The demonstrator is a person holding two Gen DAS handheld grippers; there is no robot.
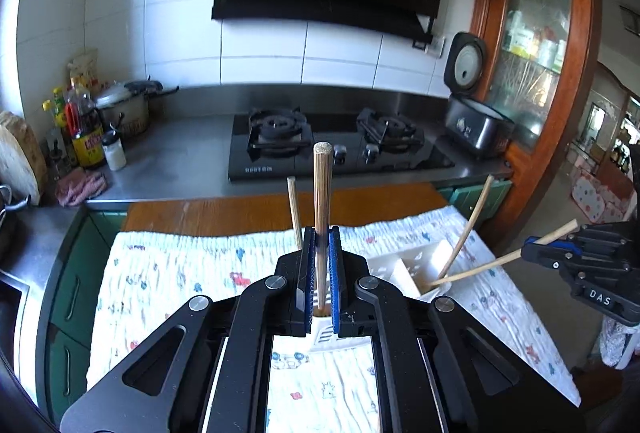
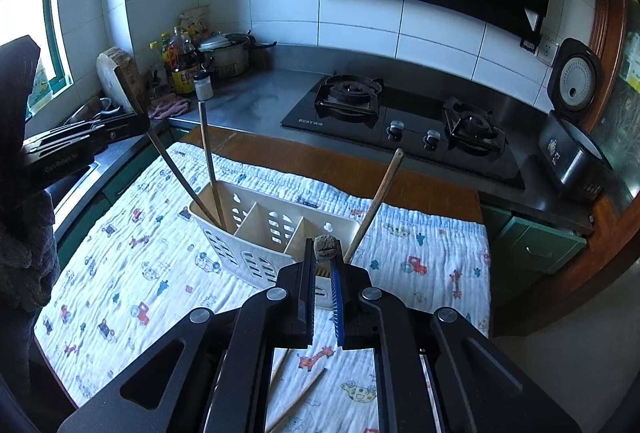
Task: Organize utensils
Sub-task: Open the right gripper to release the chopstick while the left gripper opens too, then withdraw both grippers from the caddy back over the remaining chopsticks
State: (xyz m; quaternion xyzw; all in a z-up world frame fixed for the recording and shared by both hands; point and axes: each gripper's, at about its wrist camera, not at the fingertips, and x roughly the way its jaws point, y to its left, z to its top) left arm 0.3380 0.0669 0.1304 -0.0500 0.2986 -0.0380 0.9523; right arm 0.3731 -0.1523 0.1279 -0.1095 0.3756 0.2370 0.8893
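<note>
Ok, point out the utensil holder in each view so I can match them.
Left wrist: holder sits low, just right of centre, partly hidden.
Right wrist: holder sits in the middle, left of centre, with all its compartments showing.
Shared landmark: the stove on the counter behind it.

Holder: I see a cream slotted caddy, upright on the cloth.
Chopsticks: wooden, leaning in the holder's left compartment.
Loose chopsticks: flat, near side of holder.
</note>
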